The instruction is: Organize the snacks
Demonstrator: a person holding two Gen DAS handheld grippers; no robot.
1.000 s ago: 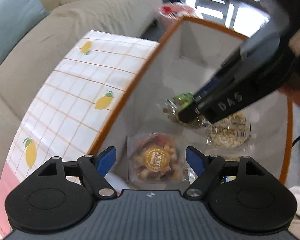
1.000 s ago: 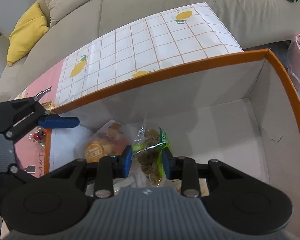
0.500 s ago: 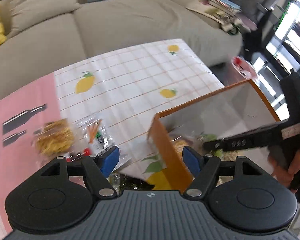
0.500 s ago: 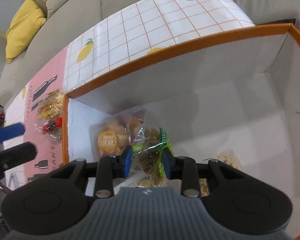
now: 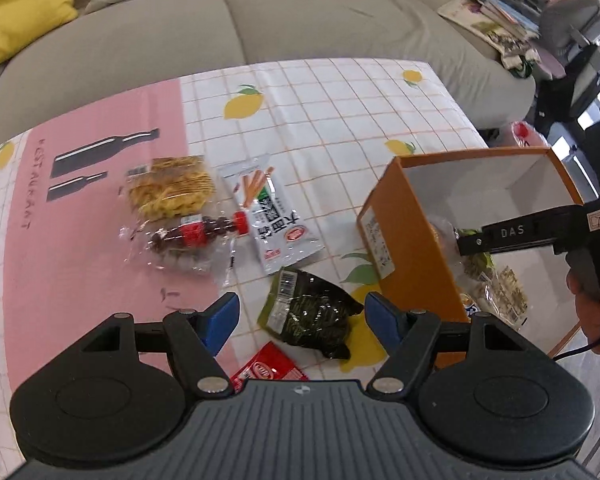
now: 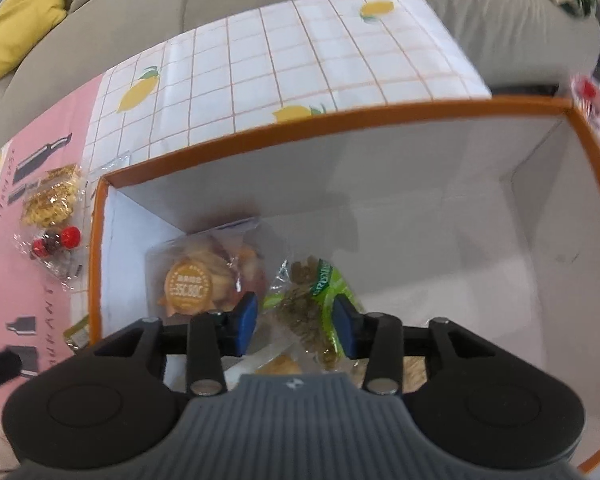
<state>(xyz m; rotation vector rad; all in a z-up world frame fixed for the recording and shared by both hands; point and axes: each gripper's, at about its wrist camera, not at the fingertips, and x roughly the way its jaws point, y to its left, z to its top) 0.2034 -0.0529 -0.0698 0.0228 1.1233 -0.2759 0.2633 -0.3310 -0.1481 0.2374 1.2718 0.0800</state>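
- My left gripper (image 5: pixel 300 314) hangs with its jaws wide apart and nothing between them, above a dark green snack packet (image 5: pixel 310 314) on the tablecloth (image 5: pixel 332 120).
- My right gripper (image 6: pixel 296 318) reaches into the orange box (image 6: pixel 340 128); its jaws stand apart on either side of a green snack bag (image 6: pixel 312 304), and I cannot tell whether they touch it.
- A cookie pack (image 6: pixel 198 276) lies in the box just left of the bag.
- More snacks lie on the cloth left of the box: a yellow noodle pack (image 5: pixel 168 192), a cola-bottle candy pack (image 5: pixel 188 240) and a white stick-snack pouch (image 5: pixel 272 216).
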